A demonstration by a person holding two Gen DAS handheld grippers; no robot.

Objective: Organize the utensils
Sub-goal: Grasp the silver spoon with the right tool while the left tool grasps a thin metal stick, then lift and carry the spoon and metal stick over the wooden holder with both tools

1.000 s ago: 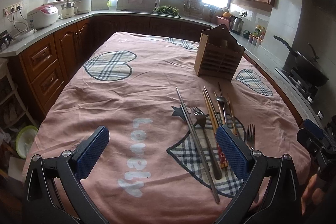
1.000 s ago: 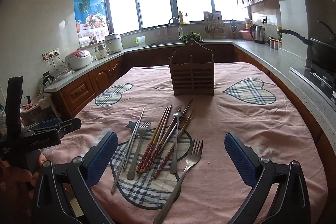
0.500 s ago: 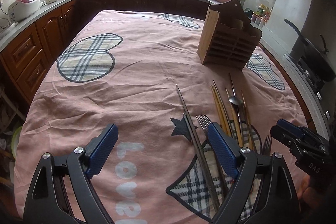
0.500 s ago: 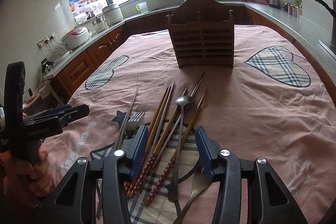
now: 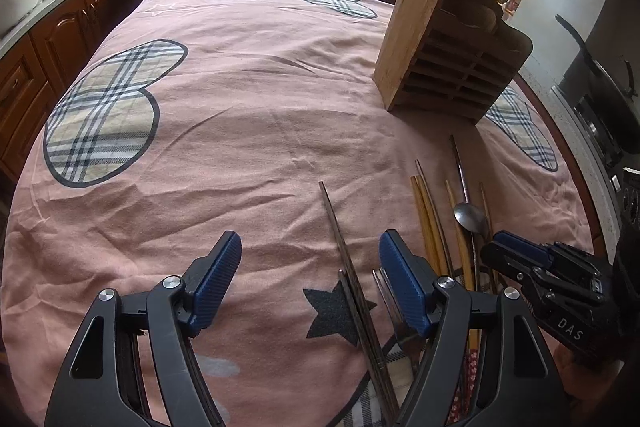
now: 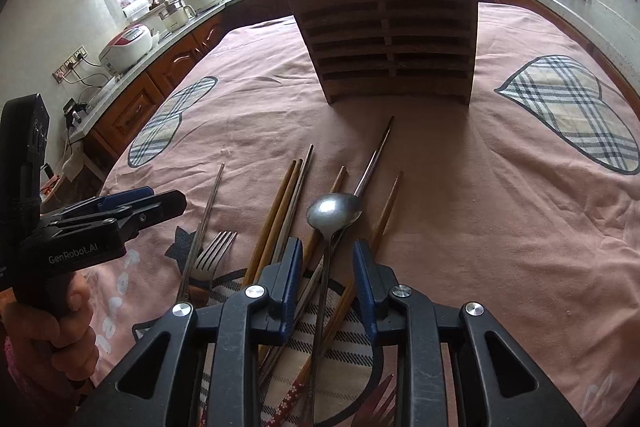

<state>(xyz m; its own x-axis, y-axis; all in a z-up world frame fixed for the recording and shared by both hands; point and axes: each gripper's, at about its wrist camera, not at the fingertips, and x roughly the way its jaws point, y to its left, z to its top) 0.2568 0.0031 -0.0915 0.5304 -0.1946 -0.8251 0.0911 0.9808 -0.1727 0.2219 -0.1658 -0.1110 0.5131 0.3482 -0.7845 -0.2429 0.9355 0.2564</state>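
The utensils are laid in a loose pile on the pink cloth of the worktop (image 5: 240, 131), just in front of the wooden holder (image 6: 384, 27). The holder is stood upright with its slots at the top, so things can be dropped in from above. No utensil is seen in it yet, so the sorting is judged to be just starting.

The right claw (image 6: 326, 279) is held low over the pile, tipped down. Its jaws have just been closing, and the spoon (image 6: 332, 211) handle is seen between them. A gap is still seen on each side, so the spoon is not pinched yet. The spoon is likely picked first because it lies on top.

The left claw (image 5: 310, 279) is held off to the side of the pile. Its jaws have just been closing too, but they are still wide apart. The thin metal chopsticks (image 5: 344, 259) and a fork (image 6: 212, 251) are seen between them, untouched.

One spoon is counted. Two forks are seen, one at the left and one at the bottom edge of the right view. About six wooden chopsticks (image 6: 280, 211) are counted, but some are hidden, so the count is not sure.
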